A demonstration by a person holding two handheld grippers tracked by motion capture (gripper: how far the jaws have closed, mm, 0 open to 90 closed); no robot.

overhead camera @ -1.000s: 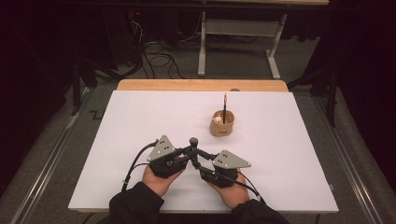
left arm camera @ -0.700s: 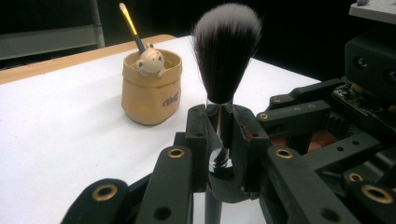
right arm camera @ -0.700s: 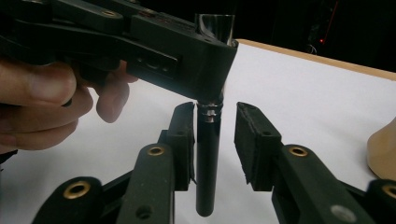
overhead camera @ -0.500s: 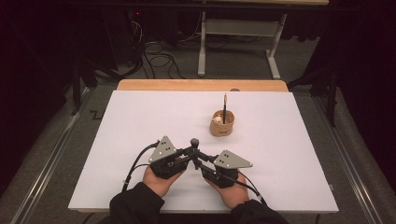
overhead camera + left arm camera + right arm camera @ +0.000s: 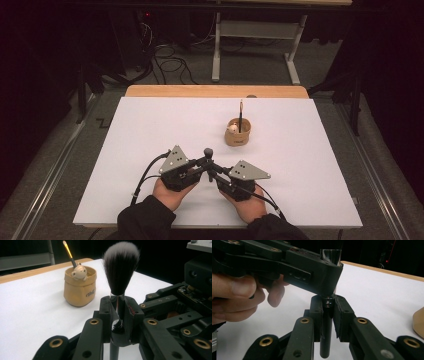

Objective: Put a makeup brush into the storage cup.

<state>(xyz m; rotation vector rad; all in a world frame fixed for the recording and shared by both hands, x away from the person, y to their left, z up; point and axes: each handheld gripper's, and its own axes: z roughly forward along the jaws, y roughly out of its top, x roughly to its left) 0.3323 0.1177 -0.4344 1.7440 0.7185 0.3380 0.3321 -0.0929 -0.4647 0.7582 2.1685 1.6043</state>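
Near the front edge of the white table, two hand-held grippers meet tip to tip, both clamped on one makeup brush that stands upright between them. Left gripper: its jaws pinch the shiny ferrule just under the dark, white-tipped bristle head. Right gripper: its jaws have just been closing and now press on the black handle of the same brush, directly below the left gripper's jaws. One hand holds each gripper, two hands in all, with dark sleeves coming in from the bottom of the high view. One cable trails from each gripper. Farther back and to the right on the table, well apart from the grippers, stands one small tan cup. Inside it are two things: one thin brush standing nearly upright, and one small pale bear figure at the rim.
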